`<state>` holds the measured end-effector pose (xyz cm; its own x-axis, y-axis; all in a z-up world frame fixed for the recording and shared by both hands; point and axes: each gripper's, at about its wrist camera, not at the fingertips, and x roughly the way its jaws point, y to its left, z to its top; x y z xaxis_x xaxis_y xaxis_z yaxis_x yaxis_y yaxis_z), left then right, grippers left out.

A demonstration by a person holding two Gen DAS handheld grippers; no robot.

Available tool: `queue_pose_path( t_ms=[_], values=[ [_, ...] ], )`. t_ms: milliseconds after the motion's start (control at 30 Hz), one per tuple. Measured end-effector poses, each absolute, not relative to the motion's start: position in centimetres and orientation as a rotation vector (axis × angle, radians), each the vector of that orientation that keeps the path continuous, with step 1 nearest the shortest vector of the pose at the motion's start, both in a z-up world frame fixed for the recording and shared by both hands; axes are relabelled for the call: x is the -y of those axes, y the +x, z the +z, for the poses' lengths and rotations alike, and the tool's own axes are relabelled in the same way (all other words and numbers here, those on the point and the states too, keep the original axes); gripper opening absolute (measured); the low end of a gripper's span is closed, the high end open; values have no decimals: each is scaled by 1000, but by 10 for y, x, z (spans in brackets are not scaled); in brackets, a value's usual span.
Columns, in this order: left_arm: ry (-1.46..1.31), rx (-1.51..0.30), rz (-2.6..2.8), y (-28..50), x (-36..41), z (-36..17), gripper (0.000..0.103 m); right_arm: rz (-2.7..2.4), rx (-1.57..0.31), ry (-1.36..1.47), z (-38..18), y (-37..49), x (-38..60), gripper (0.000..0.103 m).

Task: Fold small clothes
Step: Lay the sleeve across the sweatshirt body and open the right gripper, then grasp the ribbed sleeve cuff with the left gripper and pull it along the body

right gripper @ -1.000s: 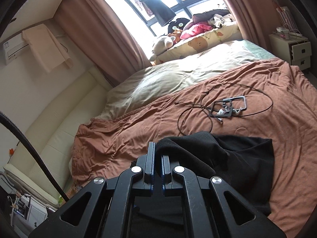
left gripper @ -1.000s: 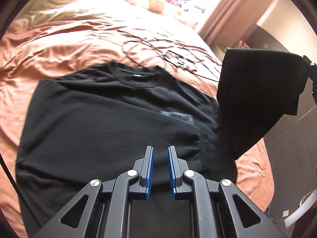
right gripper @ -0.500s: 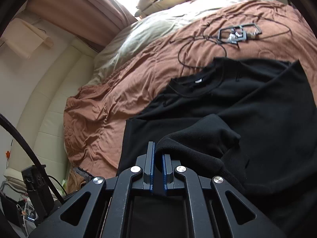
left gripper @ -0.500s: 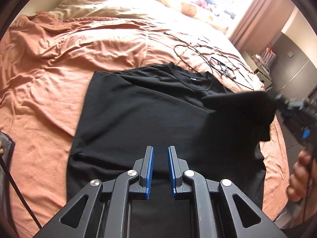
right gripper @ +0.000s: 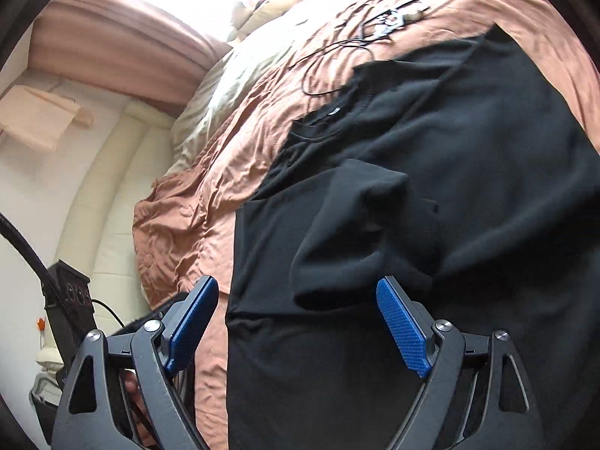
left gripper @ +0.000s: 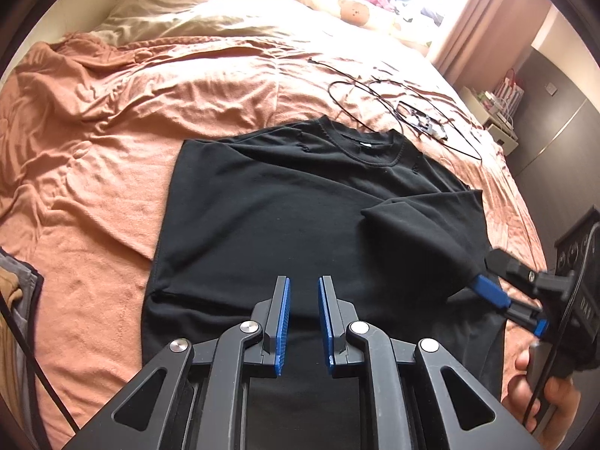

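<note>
Right gripper [right gripper: 296,322] jaws just sprang wide, black shirt [left gripper: 285,217] fold loose between; left gripper [left gripper: 303,322] jaws narrow, empty

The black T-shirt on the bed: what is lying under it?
Under the black T-shirt only the orange-brown bed cover shows, on all visible sides. One sleeve lies folded on top. Whatever is directly beneath the shirt is covered and cannot be seen.

The shirt [left gripper: 300,217] is plain black with a small white neck label [left gripper: 365,144]. The bedspread [left gripper: 93,157] is plain salmon-orange, the pillow [left gripper: 180,18] cream. Both grippers are black with blue ribbed pads [right gripper: 403,328]. The curtain [right gripper: 123,37] is dusty pink, the cable [left gripper: 375,101] black.
</note>
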<state>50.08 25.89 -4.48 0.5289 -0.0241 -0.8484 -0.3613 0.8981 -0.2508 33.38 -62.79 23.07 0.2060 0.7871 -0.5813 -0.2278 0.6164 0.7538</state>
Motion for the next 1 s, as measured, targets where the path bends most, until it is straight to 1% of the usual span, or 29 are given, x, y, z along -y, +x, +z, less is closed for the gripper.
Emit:
queue_pose_path(
  t_ms=[333,467,600,633,667,733,867,900,1000],
  values=[
    [-378,-1018,131,530,-214,-48,17,618,-1070,706,192,370,694,86],
    [-349,-1023,80,545,-187,-51,17,593,-1035,799,185,387,712,86],
    [-315,-1033,15,567,-159,-57,17,526,-988,807,177,397,732,86],
    [-311,-1036,5,573,-152,-59,17,516,-984,829,171,398,731,83],
    [-310,-1039,-6,578,-145,-62,17,510,-983,848,163,398,731,76],
    [-312,-1049,-32,590,-131,-70,17,490,-994,868,152,404,736,70],
    [-286,-1086,-80,612,-102,-87,17,480,-1005,888,134,399,737,69],
    [-274,-1104,-90,618,-95,-93,17,479,-1002,893,134,377,748,69],
    [-231,-1142,-97,633,-77,-109,17,471,-997,903,145,357,754,69]
  ],
)
